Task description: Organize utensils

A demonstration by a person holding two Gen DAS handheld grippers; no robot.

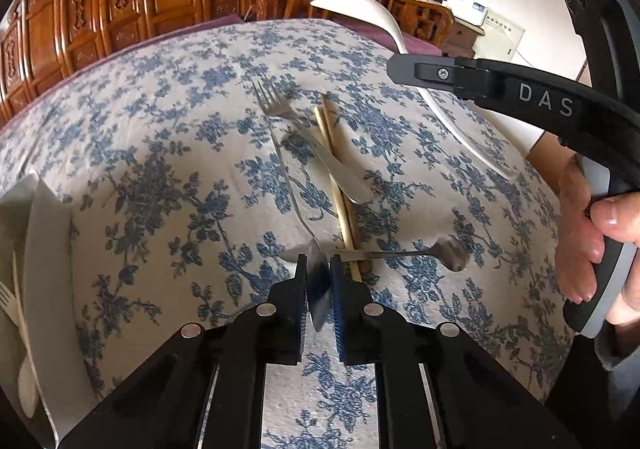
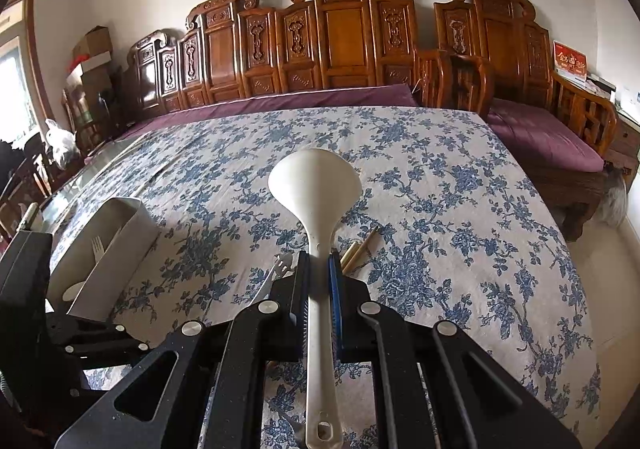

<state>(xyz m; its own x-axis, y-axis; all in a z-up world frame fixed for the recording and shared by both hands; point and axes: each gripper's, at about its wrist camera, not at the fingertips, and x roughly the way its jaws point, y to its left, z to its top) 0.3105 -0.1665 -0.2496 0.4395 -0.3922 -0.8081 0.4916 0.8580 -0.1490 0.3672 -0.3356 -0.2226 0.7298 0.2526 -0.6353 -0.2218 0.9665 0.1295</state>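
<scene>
We have the left gripper (image 1: 320,277) shut on the end of a thin metal utensil (image 1: 318,289), whose stem curves away up the flowered cloth (image 1: 160,129); which kind it is we cannot tell from here. The right gripper (image 2: 318,269) has its jaws closed on the handle of a white ladle (image 2: 316,185), bowl pointing away from us.

We take the white holder (image 2: 104,249) as our landmark. It stands on the cloth-covered surface, and already carries a pale fork (image 2: 97,249) and a spoon. The rest of the pile lies well to the right of it: a metal fork (image 1: 280,111), a pair of chopsticks (image 1: 338,185) crossing under that fork's handle, and a metal spoon (image 1: 448,251) lying across the chopsticks' near end.

To do this step well, we should lift the thin utensil straight up before swinging it toward the holder, since its end sits right by the spoon and chopsticks and a sideways drag would likely scatter them. The hold is at the very end, so it may pivot; a slow carry seems wise.

The left wrist view alone shows the whole pile and the person's hand (image 1: 592,241) on the right tool. The right wrist view alone shows the holder's open top and the ladle's grip.
</scene>
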